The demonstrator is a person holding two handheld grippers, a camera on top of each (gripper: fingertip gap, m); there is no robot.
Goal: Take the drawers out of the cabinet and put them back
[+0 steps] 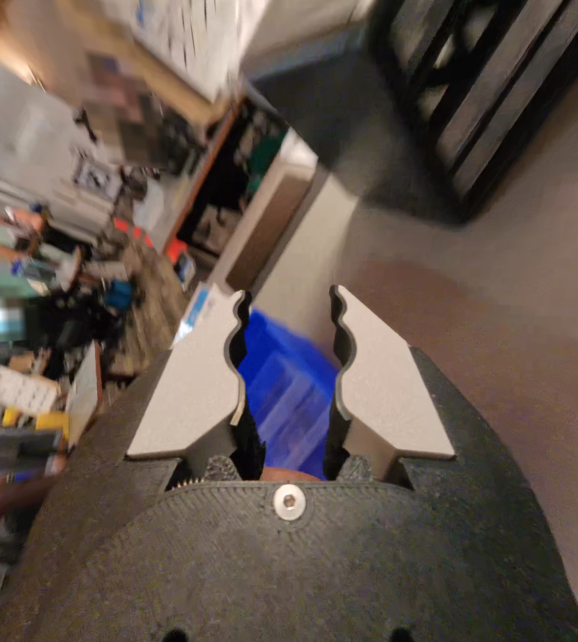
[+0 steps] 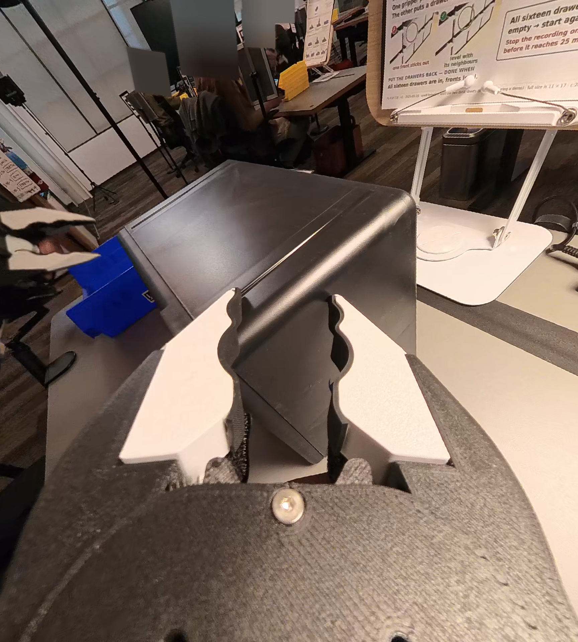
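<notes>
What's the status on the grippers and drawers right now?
Left gripper open, nothing held. Right gripper open at cabinet corner. Blue drawers out on table. Nothing blocking.

Black cabinet [image 2: 280, 229] stands on the grey table [image 2: 489, 399], seen from its back corner: smooth matt top, rounded upper edge, plain side wall. Blue drawers [image 2: 107, 295] lie on the table just beside the cabinet's far left end, out of their slots. In the left wrist view the drawers [image 1: 280, 375] show blurred, blue with translucent parts.
</notes>
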